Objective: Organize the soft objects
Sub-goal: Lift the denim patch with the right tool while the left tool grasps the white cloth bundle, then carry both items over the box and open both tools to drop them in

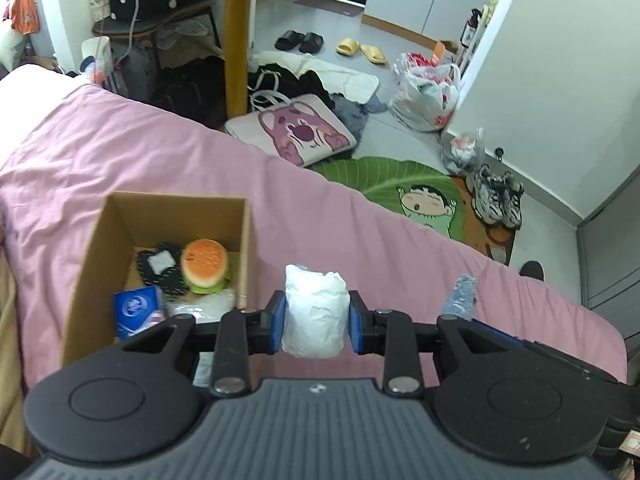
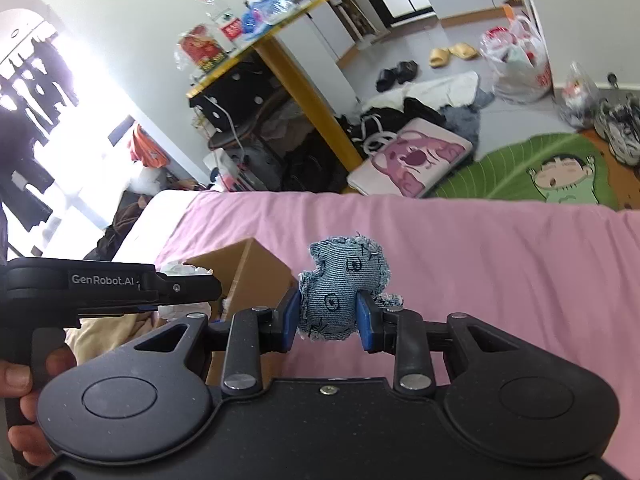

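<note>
Left wrist view: white soft bundle pinched between pads of left gripper, held above pink bedspread, just right of cardboard box. Burger plush already inside. Right gripper clamped on denim plush, right of box. Best shifted left over box opening, lowered past rim, then released; one item at a time.

Box on bed, burger toy inside box

one cardboard box, two sneakers, four slippers
</note>
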